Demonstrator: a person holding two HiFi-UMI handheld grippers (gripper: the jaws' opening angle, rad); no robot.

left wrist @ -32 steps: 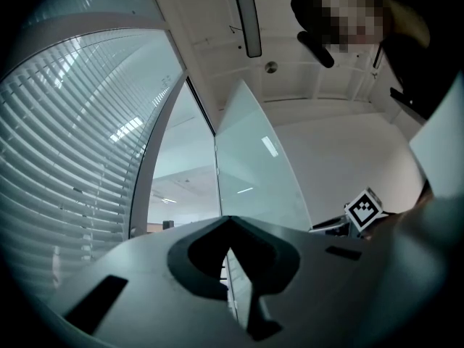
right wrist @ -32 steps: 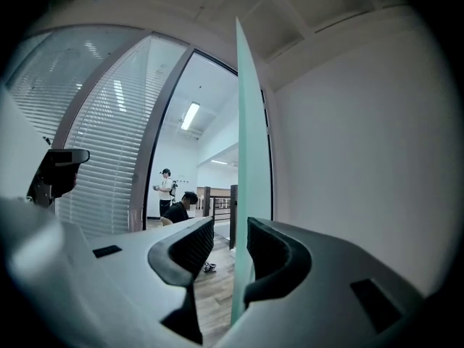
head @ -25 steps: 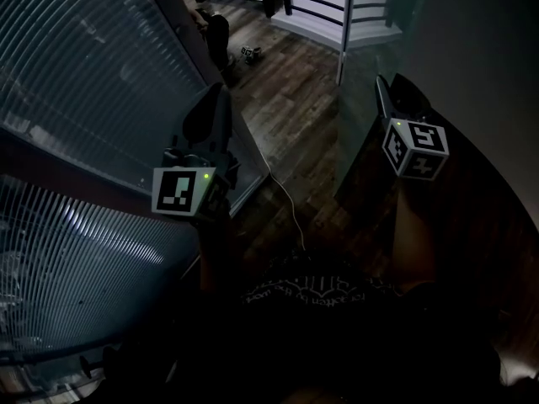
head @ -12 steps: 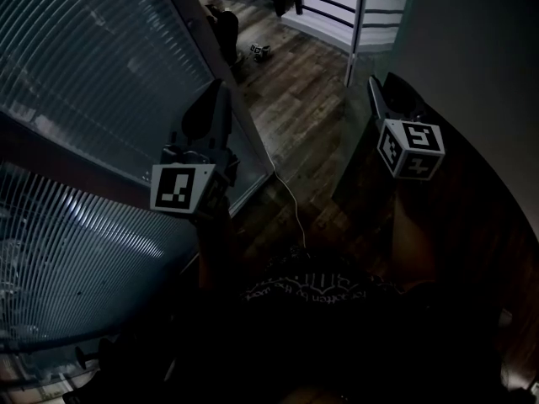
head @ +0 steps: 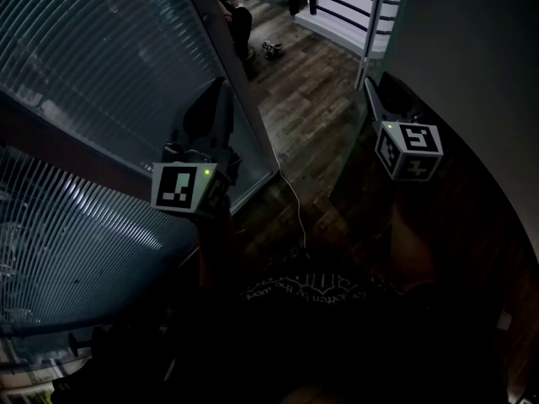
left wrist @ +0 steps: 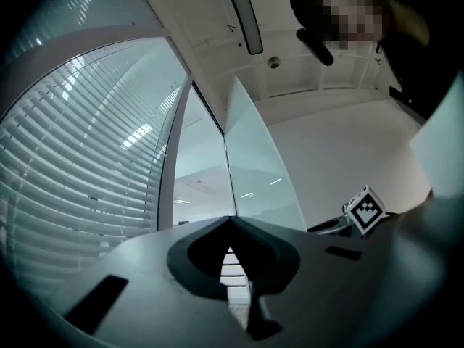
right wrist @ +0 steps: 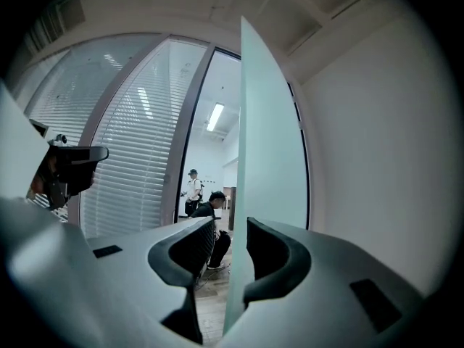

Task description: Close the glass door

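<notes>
The frosted glass door [right wrist: 272, 143] stands ajar, its edge [head: 364, 57] pointing at me. My right gripper [right wrist: 230, 263] is open and straddles that edge: the right finger [right wrist: 270, 256] lies against the glass, while a narrow gap shows between the left one and the glass. In the head view this gripper [head: 370, 91] sits at the door, its marker cube behind it. My left gripper [head: 210, 99] hangs free by the door frame [head: 244, 91], tips together, shut on nothing [left wrist: 230, 223].
A glass wall with blinds [head: 84, 74] runs along the left. A white cable [head: 290, 200] trails over the wooden floor [head: 312, 116]. Beyond the opening are a seated person [right wrist: 212, 207], a standing person [right wrist: 192, 187] and a white railing [head: 345, 7]. A white wall [right wrist: 362, 158] closes the right.
The right gripper and the door edge have shifted slightly left, so the opening beside the frame looks a bit narrower. The left gripper has hardly moved.
</notes>
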